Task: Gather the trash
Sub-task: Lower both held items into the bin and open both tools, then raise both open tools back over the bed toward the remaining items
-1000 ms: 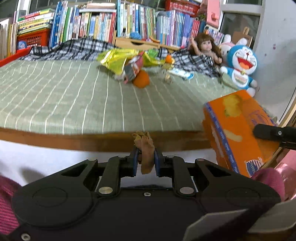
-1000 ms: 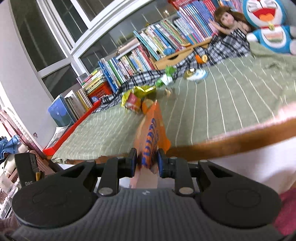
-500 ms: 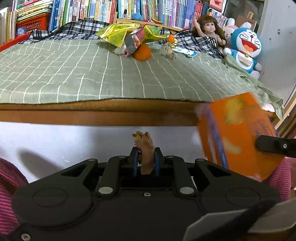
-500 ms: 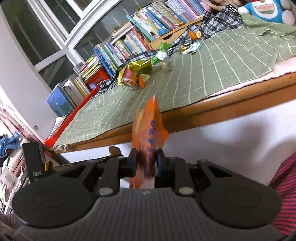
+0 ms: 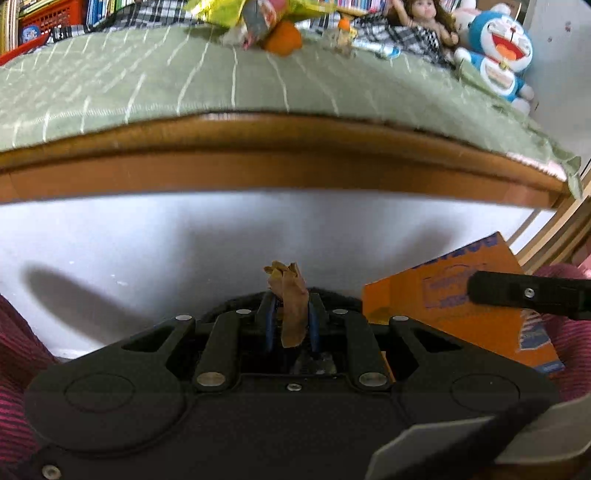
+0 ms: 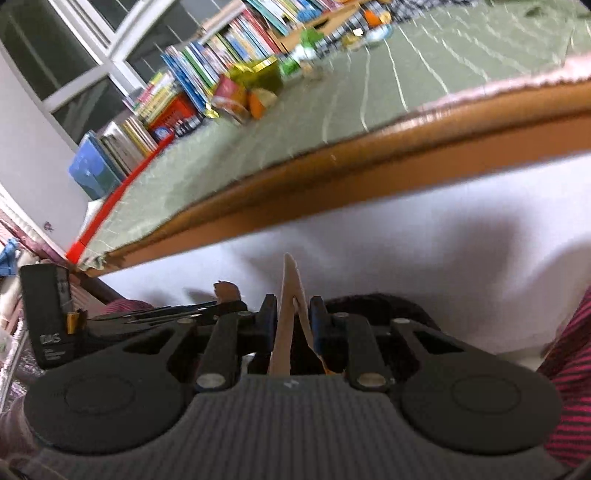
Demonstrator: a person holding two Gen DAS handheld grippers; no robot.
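Scraps filled both hands: we saw the left claw (image 5: 290, 325) pinching a limp brown peel (image 5: 291, 306) at twelve o'clock, the right claw (image 6: 293, 325) clamping a light, stiff orange carton (image 5: 461, 299) by its flap.

Two tools in view: left tool (image 5: 291, 325) and right tool (image 6: 293, 325). One brown peel scrap (image 5: 291, 302). One orange box (image 5: 454, 299). One doll (image 5: 421, 14). One blue cat plush (image 5: 502, 55). One orange fruit (image 5: 282, 35). One red basket (image 5: 40, 18). One green striped cloth (image 5: 110, 85).
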